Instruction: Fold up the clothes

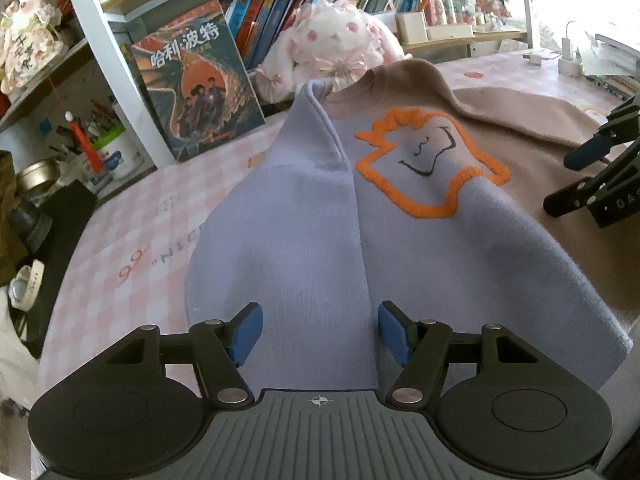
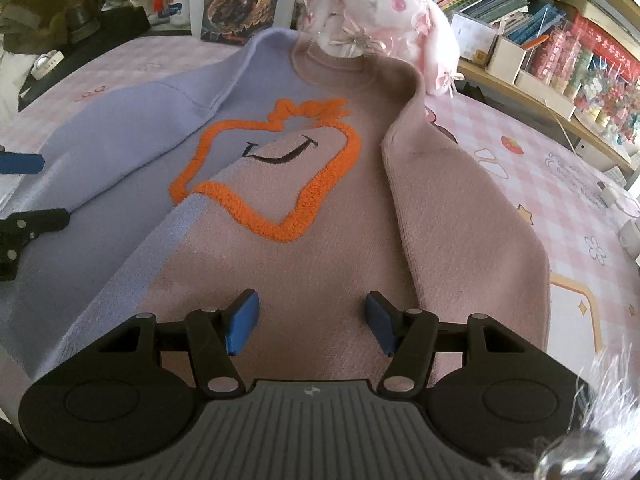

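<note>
Sweater (image 1: 400,216) lies flat on the pink checked table cover (image 1: 120,240), collar twd the bookshelf, hem twd the person. Garment is two-tone: lilac half and tan half, w/ an orange outlined patch (image 2: 272,172) on the chest. Both sleeves are already folded in over the body: lilac sleeve (image 1: 288,240) on one side, tan sleeve (image 2: 460,220) on the other. Judged: side folds done, bottom-to-top fold not yet done.

Left gripper (image 1: 320,330): jaws apart, nothing between the pads, poised over the lilac sleeve near the hem. Whether it touches the cloth can't be told. Right gripper (image 2: 310,322): jaws likewise apart, empty, over the tan body near the hem. Neither is grasping anything.

Risks from here, as judgement:
- Grabbing top layer only. Sleeves sit loose on the body; a shallow pinch at the hem would lift the sleeve alone and undo the side fold.
- Uneven lift. If one side rises ahead of the other, the fold line skews and the patch ends up off-centre.
- Thick knit. Stacked layers may be too bulky for the pads and slip out mid-carry.
- Plush rabbit (image 2: 384,4) sits touching or just behind the collar; a fold carried too far could bump it or trap the collar under it.
- Upright book (image 1: 196,84) leans near the lilac shoulder; a wide sweep could tip it.
- Table cover may drag along w/ the hem if pinched w/ it.
</note>
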`<state>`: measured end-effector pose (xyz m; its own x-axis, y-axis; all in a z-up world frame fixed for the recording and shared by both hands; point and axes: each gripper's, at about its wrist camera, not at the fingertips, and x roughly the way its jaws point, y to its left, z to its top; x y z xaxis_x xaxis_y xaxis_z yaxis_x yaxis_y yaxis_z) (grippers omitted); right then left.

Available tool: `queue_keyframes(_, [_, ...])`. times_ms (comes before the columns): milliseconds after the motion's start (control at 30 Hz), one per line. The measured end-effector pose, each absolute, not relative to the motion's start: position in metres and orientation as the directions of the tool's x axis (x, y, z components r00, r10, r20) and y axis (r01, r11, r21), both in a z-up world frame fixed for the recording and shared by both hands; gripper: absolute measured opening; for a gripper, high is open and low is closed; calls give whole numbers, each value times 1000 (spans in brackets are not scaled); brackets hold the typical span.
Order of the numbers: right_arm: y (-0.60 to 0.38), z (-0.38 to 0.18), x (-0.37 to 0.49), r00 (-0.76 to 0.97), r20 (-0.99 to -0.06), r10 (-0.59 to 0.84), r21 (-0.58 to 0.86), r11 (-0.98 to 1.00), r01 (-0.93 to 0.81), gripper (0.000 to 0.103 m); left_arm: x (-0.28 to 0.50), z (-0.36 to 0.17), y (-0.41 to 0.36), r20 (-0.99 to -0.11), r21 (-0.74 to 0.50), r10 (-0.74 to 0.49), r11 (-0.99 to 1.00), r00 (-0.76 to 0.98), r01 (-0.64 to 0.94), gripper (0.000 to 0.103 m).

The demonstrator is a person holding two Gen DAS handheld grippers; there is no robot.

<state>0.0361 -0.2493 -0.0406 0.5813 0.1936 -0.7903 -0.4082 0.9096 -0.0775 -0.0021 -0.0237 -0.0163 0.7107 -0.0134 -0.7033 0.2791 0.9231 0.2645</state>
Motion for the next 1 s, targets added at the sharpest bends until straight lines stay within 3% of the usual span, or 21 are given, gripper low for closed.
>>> queue_keyframes(433, [-250,-40,39,567,-800,195,-63,913,-403,58,-4,-15,-27,-692,288,-13,912,722,292,65])
queue_keyframes(733, [-256,-42,43,553,-810,196,-29,928,-372,70,-10,-16,-31,-685,301,-13,905,729,300,65])
queue_keyframes(1000, [-256,-42,44,550,-812,197,-28,927,-375,70,-10,-22,-30,-703,293,-17,904,711,312,60])
